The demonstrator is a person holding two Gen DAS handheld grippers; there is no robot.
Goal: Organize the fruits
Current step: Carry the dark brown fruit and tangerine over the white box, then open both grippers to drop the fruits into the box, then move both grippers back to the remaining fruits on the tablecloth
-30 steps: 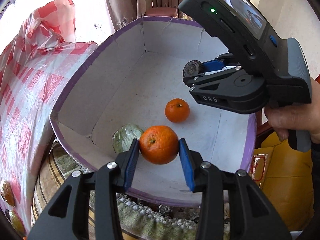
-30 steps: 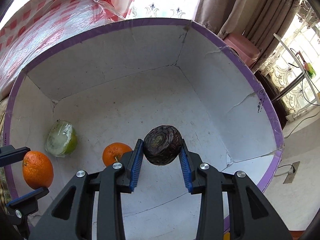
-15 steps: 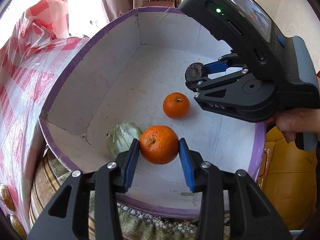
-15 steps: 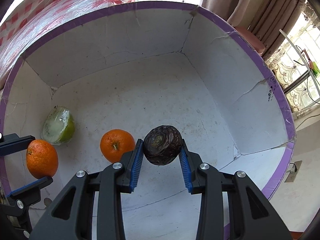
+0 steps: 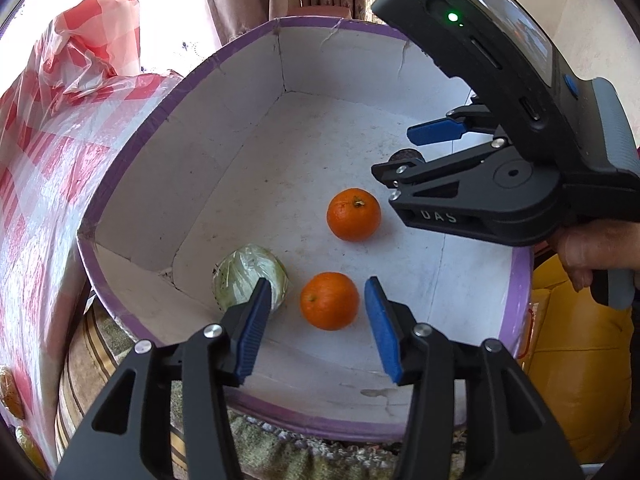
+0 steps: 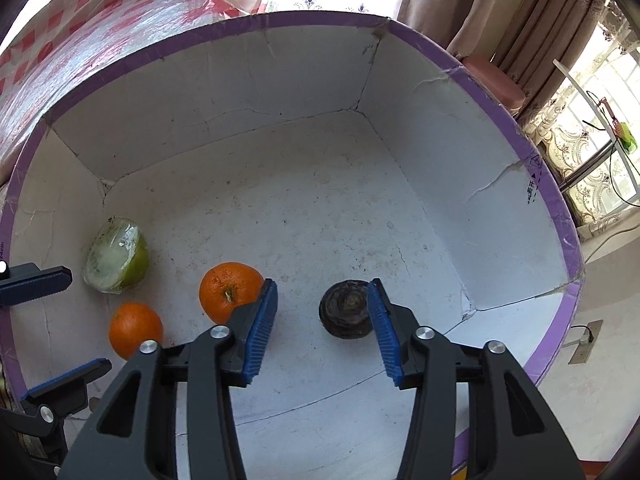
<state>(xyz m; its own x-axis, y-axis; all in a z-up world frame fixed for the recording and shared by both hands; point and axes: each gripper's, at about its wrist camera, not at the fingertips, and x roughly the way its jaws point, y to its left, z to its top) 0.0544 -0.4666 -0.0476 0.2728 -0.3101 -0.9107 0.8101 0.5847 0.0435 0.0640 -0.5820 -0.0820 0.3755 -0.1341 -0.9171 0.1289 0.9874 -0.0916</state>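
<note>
- Blue-padded left gripper (image 5: 316, 328) hangs over the near side of the box (image 5: 132, 160); jaws opening, an orange (image 5: 329, 301) lies on the box floor in line between the pads, neither pad touching it.
- Right gripper (image 6: 322, 330): jaws opening too. The dark fruit (image 6: 346, 314) sits on the floor between the pads, close against the right pad; contact too close to call, no squeeze visible.
- Second orange (image 5: 353, 214) rests a little farther in, apart from the first. Wrapped green fruit (image 5: 250, 276) sits by the near-left wall.
- Handling, my read: oranges are firm, round, lightish and will roll; take them across the middle, pads on opposite sides. Dark fruit looks wrinkled and probably softer, so go gentle. The film on the green one looks slick, so it may slip.
- Left view only: the whole right tool and the person's hand (image 5: 592, 252) on its handle, plus a yellow bag (image 5: 572, 360) outside the box.
- Right view only: the dark fruit in full (the left view shows just a sliver behind the tool), the far-right wall cracks and the window beyond.
- Both views: a red-checked plastic bag (image 5: 60, 152) beside the box, farthest back on the left.
</note>
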